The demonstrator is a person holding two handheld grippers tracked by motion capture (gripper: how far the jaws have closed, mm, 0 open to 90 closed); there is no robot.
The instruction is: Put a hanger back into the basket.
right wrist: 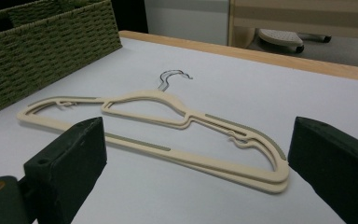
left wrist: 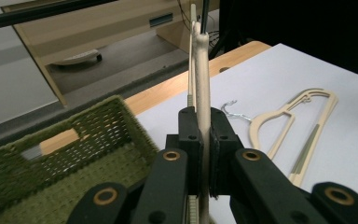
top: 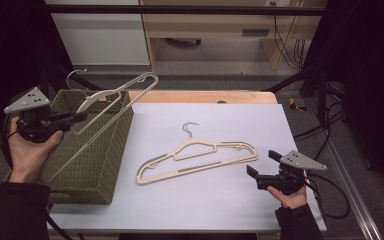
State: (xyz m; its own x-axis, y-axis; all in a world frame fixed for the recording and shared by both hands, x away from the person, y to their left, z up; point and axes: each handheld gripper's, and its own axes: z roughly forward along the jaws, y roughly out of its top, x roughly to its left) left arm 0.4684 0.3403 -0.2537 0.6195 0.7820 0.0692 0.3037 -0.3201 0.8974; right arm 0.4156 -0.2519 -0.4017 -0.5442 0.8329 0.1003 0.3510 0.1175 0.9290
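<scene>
The left tool (top: 75, 118) is pressed together on the bar of a cream hanger (top: 111, 102), pinching it edge-on between both pads; that held hanger hangs tilted in the air over the green woven basket (top: 102, 160), its metal hook toward the far side of the basket and its lower end slanting down toward the basket's near left corner; in the left gripper view the hanger's thin edge rises straight up out of the clamped jaws.

The right tool (top: 262, 166) is spread wide and holds nothing; it sits just right of the hangers lying flat (top: 196, 159), to the right of the basket; seen in the right gripper view, these are two cream hangers (right wrist: 168, 126) stacked one on the other, lying between the two parted jaws but farther off, touching neither pad; their hooks point away from the person.

The basket stands at the left end of the bench; what shows of its inside in the left gripper view is bare woven floor.

A pale sheet (top: 220, 200) covers the bench to the right of the basket, with a wooden edge (top: 205, 96) showing beyond it; farther beyond the basket stands light wooden furniture on a grey floor, and cables hang at the far right.
</scene>
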